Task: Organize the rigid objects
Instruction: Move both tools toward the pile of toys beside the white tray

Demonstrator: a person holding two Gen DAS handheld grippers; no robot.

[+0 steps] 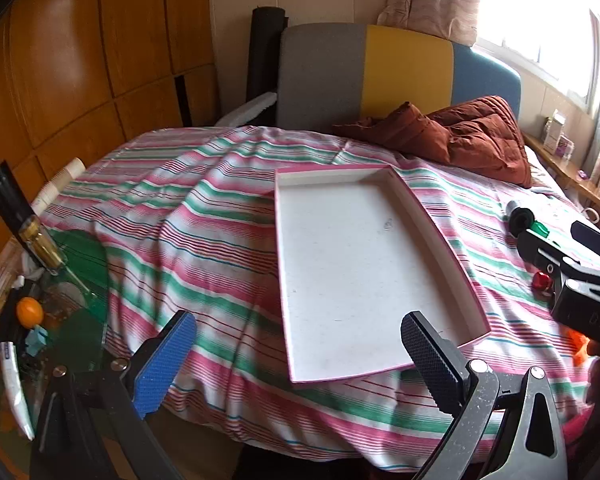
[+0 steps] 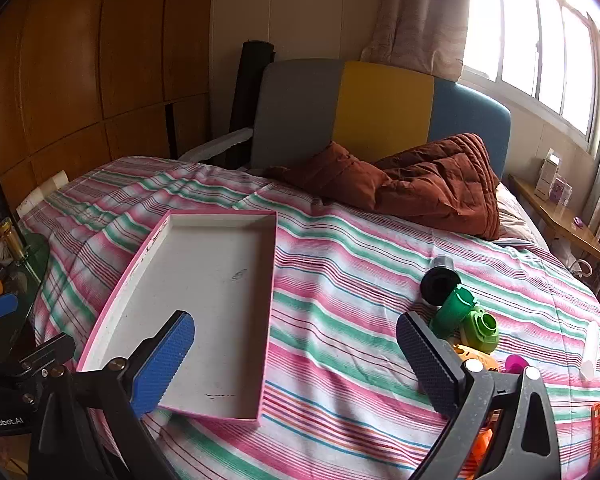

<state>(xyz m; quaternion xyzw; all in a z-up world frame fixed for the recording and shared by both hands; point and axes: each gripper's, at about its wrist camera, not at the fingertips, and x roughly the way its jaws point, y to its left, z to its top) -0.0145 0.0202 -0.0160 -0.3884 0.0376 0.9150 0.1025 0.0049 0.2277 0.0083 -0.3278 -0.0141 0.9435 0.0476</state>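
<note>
**Inspector:** Two grippers, left gripper and right gripper, hover with jaws spread wide, holding nothing.

**Clerk:** And the objects?

**Inspector:** Clustered right of the pink-edged tray: black cylinder, green canister, green toy camera. Tray bare, apparently the destination.

**Clerk:** Surface?

**Inspector:** Striped bedsheet, rumpled; brown quilt against the headboard; bright window.
</note>
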